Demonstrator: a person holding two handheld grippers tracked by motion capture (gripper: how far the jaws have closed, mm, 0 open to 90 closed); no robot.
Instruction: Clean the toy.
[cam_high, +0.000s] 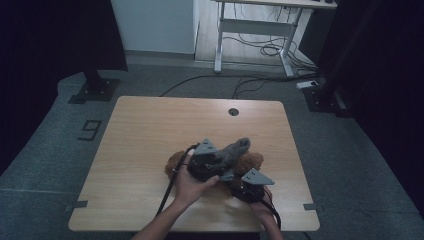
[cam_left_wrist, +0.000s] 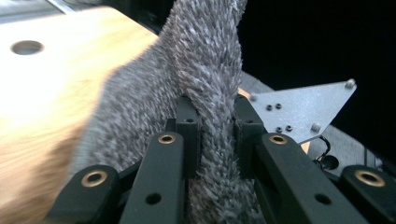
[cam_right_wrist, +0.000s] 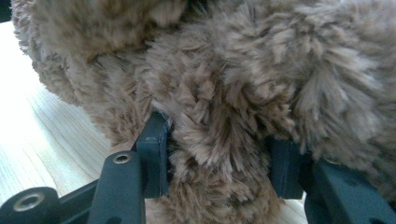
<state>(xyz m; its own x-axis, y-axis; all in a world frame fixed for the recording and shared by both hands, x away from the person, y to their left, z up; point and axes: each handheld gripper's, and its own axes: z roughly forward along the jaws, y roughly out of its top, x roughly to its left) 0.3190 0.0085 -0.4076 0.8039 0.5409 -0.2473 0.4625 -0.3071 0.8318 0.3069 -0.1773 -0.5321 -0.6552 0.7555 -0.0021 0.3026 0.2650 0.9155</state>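
two black jaws of the left gripper (cam_left_wrist: 212, 135) rise at the bottom of the left gripper view, pressed in on a fold of grey fuzzy cloth (cam_left_wrist: 205, 70); the fold stands upright between them and runs up past the top edge. grey cloth spreads left of the jaws over the wooden table (cam_left_wrist: 51, 88). round hole (cam_left_wrist: 27, 47) in the table top, far left of that view. grey three-cornered plate (cam_left_wrist: 303, 109) of the other gripper, just right of the jaws, against a dark background.

right gripper (cam_right_wrist: 217, 156), right gripper view: jaws set fairly wide, pinching a thick tuft of brown furry fabric (cam_right_wrist: 243, 79); fur bulges over and between both jaws. pale table surface (cam_right_wrist: 42, 144) shows at lower left.

high view: left hand (cam_high: 189, 181) holds the left gripper (cam_high: 210, 159) near the middle of the table's near half; grey cloth (cam_high: 234, 150) rises from it, slanting up and to the right. brown fabric (cam_high: 250, 161) lies on the table (cam_high: 145, 135) beneath and around both grippers, part showing left of the left gripper. right gripper (cam_high: 247, 187) sits just beside the left one, toward the near edge, held by the right hand (cam_high: 262, 207). black cables (cam_high: 167, 192) trail back toward the person. grey floor (cam_high: 65, 125) around the table; white desk frame (cam_high: 250, 30) and loose wires at the far side.
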